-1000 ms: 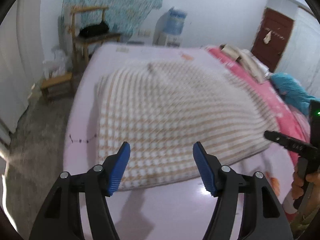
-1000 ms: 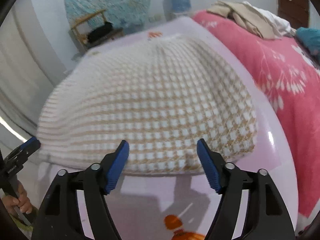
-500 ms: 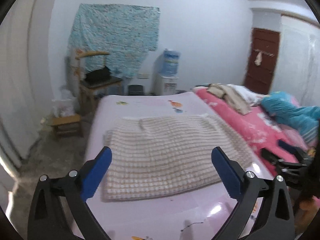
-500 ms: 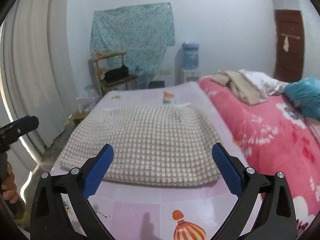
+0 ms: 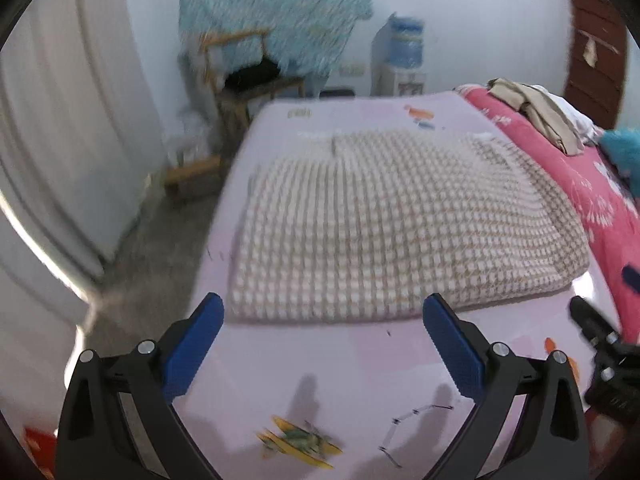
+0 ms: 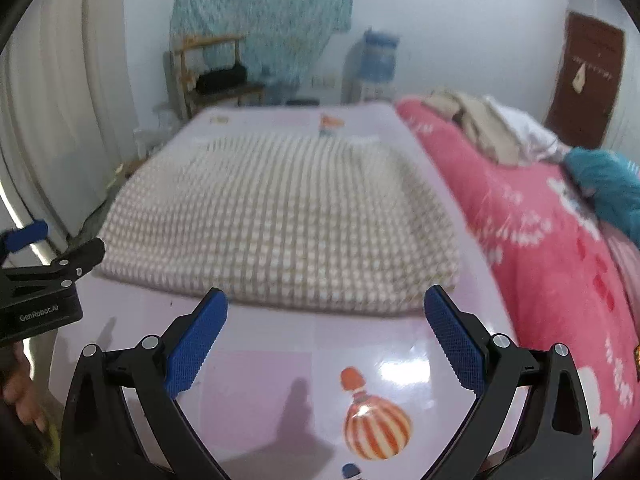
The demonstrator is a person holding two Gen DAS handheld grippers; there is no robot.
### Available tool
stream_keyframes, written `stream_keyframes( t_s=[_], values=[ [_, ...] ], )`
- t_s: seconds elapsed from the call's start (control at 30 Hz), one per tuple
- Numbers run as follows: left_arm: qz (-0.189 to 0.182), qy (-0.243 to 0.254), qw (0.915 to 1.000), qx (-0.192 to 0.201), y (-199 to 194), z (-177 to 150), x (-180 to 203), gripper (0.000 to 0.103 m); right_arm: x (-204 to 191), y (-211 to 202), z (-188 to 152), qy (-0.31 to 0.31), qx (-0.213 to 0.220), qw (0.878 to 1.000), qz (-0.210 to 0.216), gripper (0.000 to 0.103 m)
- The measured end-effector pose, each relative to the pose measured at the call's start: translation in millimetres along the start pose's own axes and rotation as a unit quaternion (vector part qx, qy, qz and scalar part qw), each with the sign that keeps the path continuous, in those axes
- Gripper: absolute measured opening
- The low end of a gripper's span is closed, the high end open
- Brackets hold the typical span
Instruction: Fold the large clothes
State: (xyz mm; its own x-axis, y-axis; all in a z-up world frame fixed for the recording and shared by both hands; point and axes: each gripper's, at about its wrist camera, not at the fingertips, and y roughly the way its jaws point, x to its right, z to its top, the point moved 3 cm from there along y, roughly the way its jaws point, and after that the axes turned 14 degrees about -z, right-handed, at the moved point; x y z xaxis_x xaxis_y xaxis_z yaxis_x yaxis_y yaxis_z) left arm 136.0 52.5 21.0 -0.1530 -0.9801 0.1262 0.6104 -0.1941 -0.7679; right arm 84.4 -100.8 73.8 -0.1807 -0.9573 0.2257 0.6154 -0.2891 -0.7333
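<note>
beside folded checked garment (image 5: 400, 220): pink blanket (image 6: 560, 240), clothes pile (image 5: 536, 114); both hand-held grippers wide open, empty.

Both the left gripper (image 5: 323, 330) and the right gripper (image 6: 326, 326) have black plastic arms, silver screws and blue textured pads (image 6: 196, 338) (white "GenRobot.AI" lettering at nine o'clock).

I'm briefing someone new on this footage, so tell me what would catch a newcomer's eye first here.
First, the folded beige-and-white checked knit garment lying flat in the middle of the pale pink printed mat. Next, the open left gripper and open right gripper, blue-padded, empty, just short of its near edge. To the right lies a bright pink flowered blanket with a heap of beige and white clothes at its far end.
</note>
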Motion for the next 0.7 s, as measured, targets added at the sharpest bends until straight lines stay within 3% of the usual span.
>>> stream_keyframes(
  t_s=[0.3, 0.7],
  values=[
    [0.009, -0.009, 0.9988, -0.046, 20, -12, 1, 0.098, -6, 10, -3, 0.016, -0.031, 0.999, 0.011, 0.095],
    [0.007, -0.011, 0.9980, -0.062, 30, -13, 0, 0.098, -6, 15, -5, 0.017, -0.048, 0.999, 0.019, 0.095]
  ],
)
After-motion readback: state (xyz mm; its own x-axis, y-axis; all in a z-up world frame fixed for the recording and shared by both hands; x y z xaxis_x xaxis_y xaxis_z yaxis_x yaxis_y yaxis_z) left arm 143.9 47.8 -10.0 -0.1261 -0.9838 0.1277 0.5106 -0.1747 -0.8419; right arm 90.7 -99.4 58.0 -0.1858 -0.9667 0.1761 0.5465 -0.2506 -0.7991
